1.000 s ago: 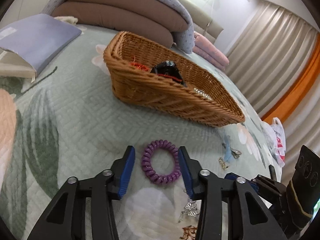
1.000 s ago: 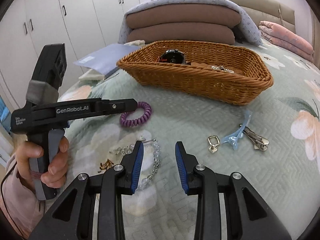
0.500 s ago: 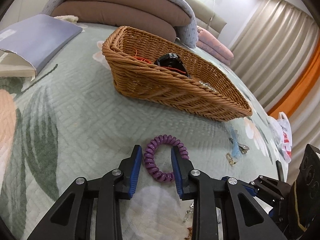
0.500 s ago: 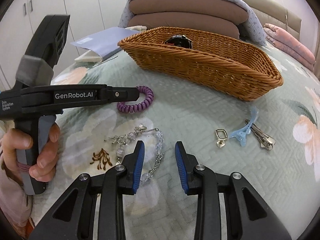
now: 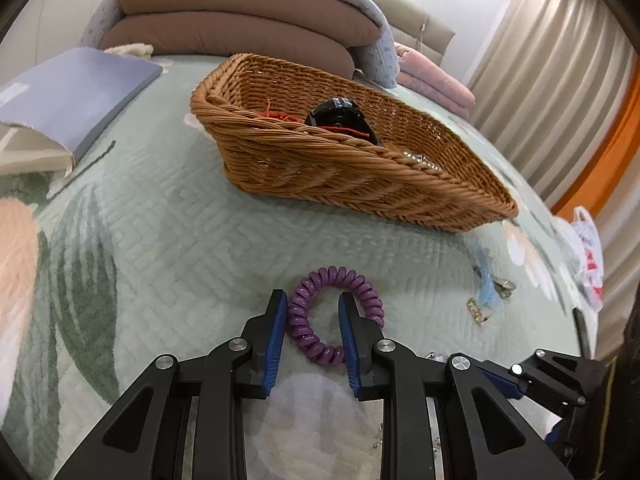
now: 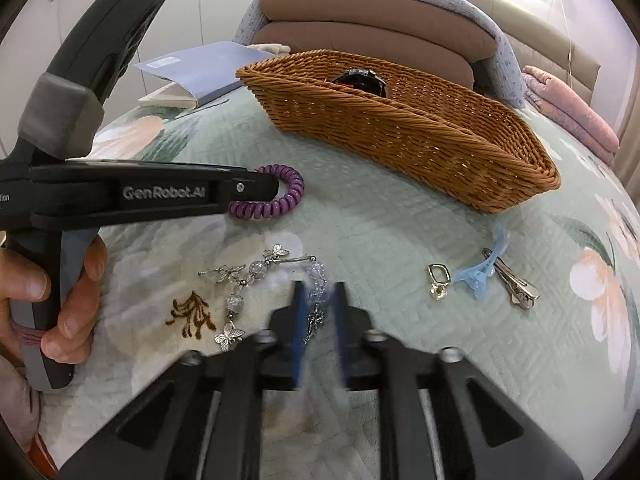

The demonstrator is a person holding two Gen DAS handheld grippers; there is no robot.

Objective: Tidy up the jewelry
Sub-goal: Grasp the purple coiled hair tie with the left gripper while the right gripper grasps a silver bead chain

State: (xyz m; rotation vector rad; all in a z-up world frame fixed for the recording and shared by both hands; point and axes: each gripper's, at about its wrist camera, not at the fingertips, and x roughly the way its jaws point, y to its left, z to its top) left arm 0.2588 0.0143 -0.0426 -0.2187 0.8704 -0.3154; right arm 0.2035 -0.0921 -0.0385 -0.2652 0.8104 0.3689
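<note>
While the left gripper straddles one side of the purple coil bracelet, fingers narrow but not visibly pinching, the right gripper sits low, narrowed around the beaded bracelet. Both point toward the wicker basket beyond, presumably their destination.

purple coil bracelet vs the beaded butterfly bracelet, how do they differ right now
The purple coil bracelet is a closed, opaque plastic spiral ring; the beaded butterfly bracelet is an unclasped chain of clear beads and silver butterflies, lying loosely. The coil bracelet has one side of its ring between the left tool's fingers; the beaded bracelet has a strand between the right tool's fingers. Both lie on the quilt, outside the basket.
</note>
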